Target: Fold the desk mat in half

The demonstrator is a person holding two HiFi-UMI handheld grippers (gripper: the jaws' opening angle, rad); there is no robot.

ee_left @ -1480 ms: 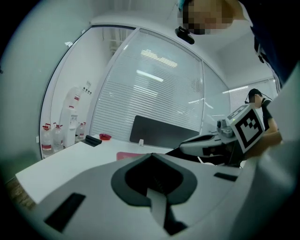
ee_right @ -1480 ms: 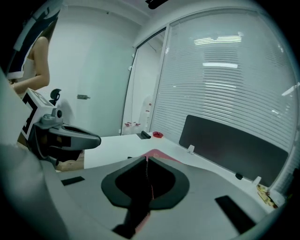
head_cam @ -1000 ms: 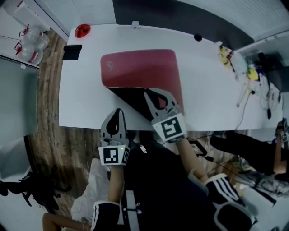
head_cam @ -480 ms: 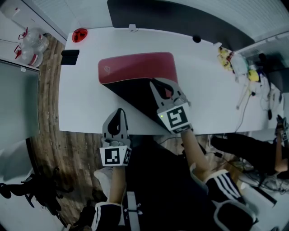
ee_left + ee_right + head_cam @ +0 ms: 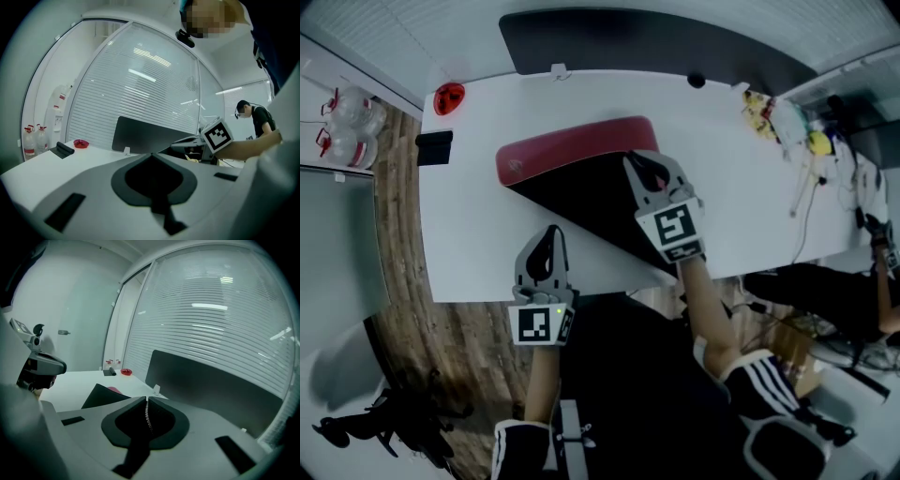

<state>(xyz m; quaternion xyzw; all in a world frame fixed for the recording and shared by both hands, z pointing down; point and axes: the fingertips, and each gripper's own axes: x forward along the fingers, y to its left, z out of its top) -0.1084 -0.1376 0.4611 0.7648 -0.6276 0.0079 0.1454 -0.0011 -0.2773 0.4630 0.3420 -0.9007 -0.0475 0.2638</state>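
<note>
Grey plastic left gripper (image 5: 547, 234), lower centre, is hovering at the table's (image 5: 469, 234) near edge, jaws pressed together on nothing. Right gripper (image 5: 634, 161), centre frame, is pinching the mat's (image 5: 572, 145) corner, holding the matte black underside up over the smooth red top. Mat's looking light, floppy, a bit grippy, so a corner or edge is giving the best hold. Upper left, a red dish (image 5: 448, 97) is sitting.

Red desk mat (image 5: 570, 147) partly folded, black underside up.

No readable text; only coded squares on left gripper (image 5: 549, 234), right gripper (image 5: 635, 162).
</note>
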